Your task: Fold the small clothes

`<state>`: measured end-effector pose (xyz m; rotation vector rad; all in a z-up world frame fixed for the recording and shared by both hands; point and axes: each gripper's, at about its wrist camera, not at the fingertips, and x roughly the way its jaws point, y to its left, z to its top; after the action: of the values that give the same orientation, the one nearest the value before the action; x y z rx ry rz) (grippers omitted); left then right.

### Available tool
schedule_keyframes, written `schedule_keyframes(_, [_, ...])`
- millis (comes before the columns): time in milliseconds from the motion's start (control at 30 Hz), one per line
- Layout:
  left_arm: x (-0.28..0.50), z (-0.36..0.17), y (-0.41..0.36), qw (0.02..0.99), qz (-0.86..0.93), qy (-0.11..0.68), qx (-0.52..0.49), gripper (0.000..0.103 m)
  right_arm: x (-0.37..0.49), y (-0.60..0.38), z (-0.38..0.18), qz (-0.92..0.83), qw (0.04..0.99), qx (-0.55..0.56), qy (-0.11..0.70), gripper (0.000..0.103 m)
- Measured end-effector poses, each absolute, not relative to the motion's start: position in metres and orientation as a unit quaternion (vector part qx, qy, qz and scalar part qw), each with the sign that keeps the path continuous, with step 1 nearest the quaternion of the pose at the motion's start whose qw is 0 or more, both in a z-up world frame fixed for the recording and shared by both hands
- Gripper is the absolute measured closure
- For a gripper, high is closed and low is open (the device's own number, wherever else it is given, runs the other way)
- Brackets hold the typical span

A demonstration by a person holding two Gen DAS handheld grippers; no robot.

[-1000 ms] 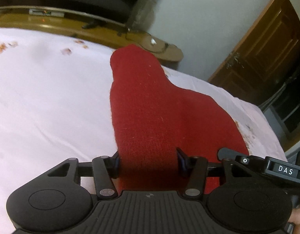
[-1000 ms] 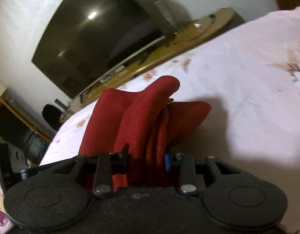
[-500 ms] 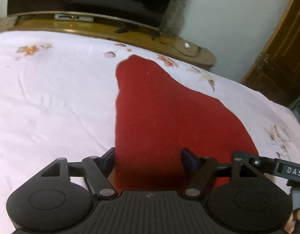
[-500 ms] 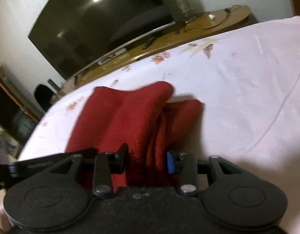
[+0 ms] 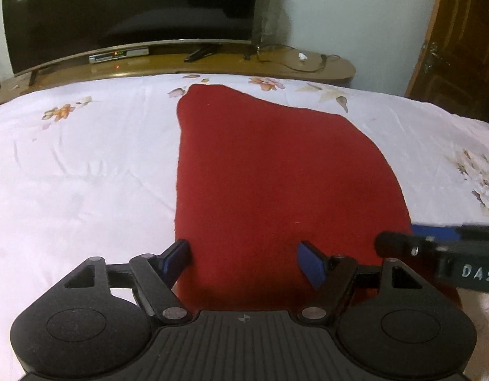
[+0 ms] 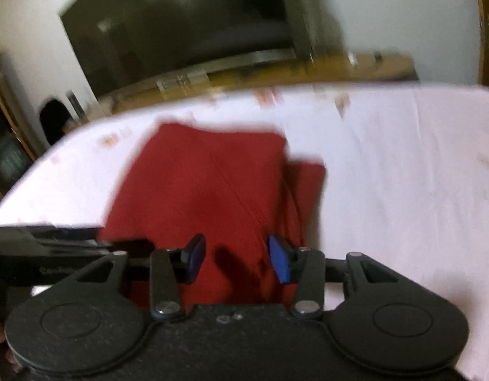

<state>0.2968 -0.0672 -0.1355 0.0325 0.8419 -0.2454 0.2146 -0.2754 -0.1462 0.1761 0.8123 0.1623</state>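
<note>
A red knit garment lies folded and flat on the white floral bedsheet. My left gripper hovers over its near edge, open, its blue pads wide apart and clear of the cloth. In the blurred right wrist view the same garment shows a second layer sticking out at its right side. My right gripper is over the near end, open, with cloth under the gap and neither pad pressing on it. Each gripper shows at the edge of the other's view.
A wooden TV stand with a large dark television, a set-top box and cables runs along the far side of the bed. A brown wooden door stands at the right. White sheet lies on both sides of the garment.
Both grippers have let go of the red garment and their jaws have widened. The bunched cloth has dropped and now lies flat. Both views have rolled to level.
</note>
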Motion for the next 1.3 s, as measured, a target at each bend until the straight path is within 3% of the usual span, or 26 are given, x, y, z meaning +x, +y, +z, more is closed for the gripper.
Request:
schedule_keyframes(133, [0.287, -0.115, -0.063, 0.906, -0.11, 0.408, 0.015, 0.029, 0.199, -0.279, -0.134, 0.081, 0.917, 0.111, 0.375, 0.057])
schedule_keyframes(233, [0.269, -0.098, -0.059, 0.908, -0.095, 0.408, 0.009, 0.027, 0.179, -0.279, -0.115, 0.071, 0.926, 0.12, 0.352, 0.038])
schedule_keyframes(300, [0.256, -0.089, -0.054, 0.91, -0.086, 0.406, 0.009, 0.0, 0.165, -0.279, -0.107, 0.066, 0.928, 0.123, 0.346, 0.032])
schedule_keyframes(367, [0.241, -0.077, -0.051, 0.917, -0.082, 0.389, 0.011, 0.0, 0.156, -0.279, -0.1, 0.058, 0.926, 0.124, 0.352, 0.031])
schedule_keyframes(500, [0.215, -0.055, -0.048, 0.918, -0.082, 0.387, 0.03, 0.0, 0.129, -0.277, -0.088, 0.052, 0.922, 0.139, 0.357, 0.016])
schedule_keyframes(700, [0.18, -0.03, -0.036, 0.918, -0.059, 0.39, 0.036, 0.0, 0.093, -0.263, -0.066, 0.044, 0.928, 0.136, 0.345, 0.004])
schedule_keyframes(1300, [0.085, 0.022, 0.017, 0.935, -0.08, 0.344, -0.003, 0.0, 0.01, -0.212, -0.016, 0.018, 0.939, 0.115, 0.322, 0.001])
